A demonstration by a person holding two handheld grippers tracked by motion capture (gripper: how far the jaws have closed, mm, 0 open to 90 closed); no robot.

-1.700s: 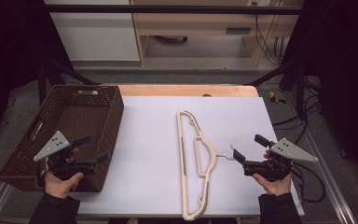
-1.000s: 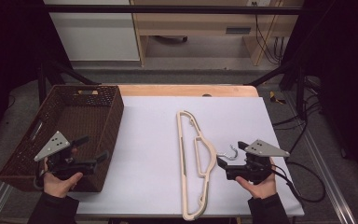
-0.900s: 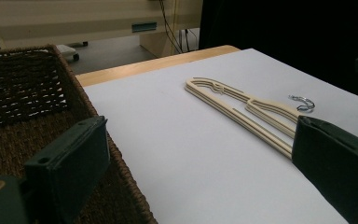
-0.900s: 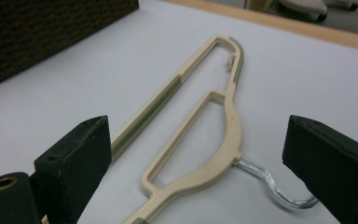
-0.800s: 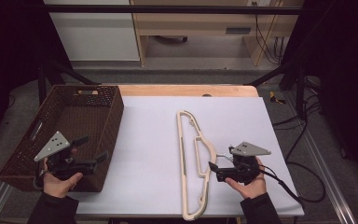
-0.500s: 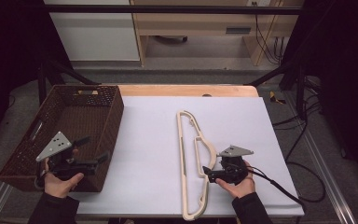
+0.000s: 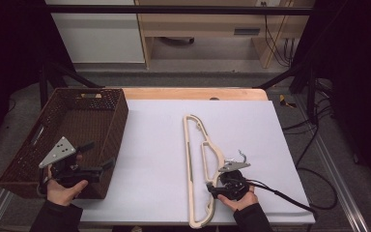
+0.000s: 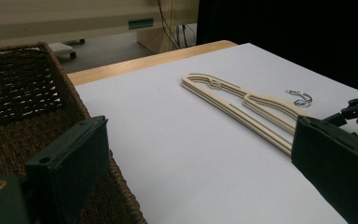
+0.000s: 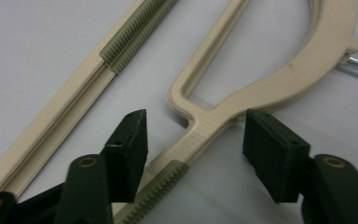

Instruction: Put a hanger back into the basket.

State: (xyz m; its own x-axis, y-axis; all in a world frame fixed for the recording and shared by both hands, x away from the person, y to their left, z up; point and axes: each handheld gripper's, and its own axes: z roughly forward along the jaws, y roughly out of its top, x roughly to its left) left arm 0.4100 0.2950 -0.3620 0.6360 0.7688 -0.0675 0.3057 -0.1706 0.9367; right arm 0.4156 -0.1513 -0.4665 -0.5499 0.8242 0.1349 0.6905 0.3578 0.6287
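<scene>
Clearly the cream plastic hanger (image 9: 223,116) is light, stiff and a bit slick, lying flat on the white table (image 7: 154,159). Its arm sits between the right gripper (image 9: 193,135)'s half-spread jaws, which have just been closing without touching it. The left gripper (image 7: 99,157) hovers open over the wicker basket (image 7: 63,121).

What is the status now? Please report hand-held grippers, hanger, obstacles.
Right hand-held gripper closing, jaws astride hanger shoulder arm, pads not yet touching. Left hand-held gripper open, over basket edge. Hanger flat on white table. Nothing in the way.
</scene>
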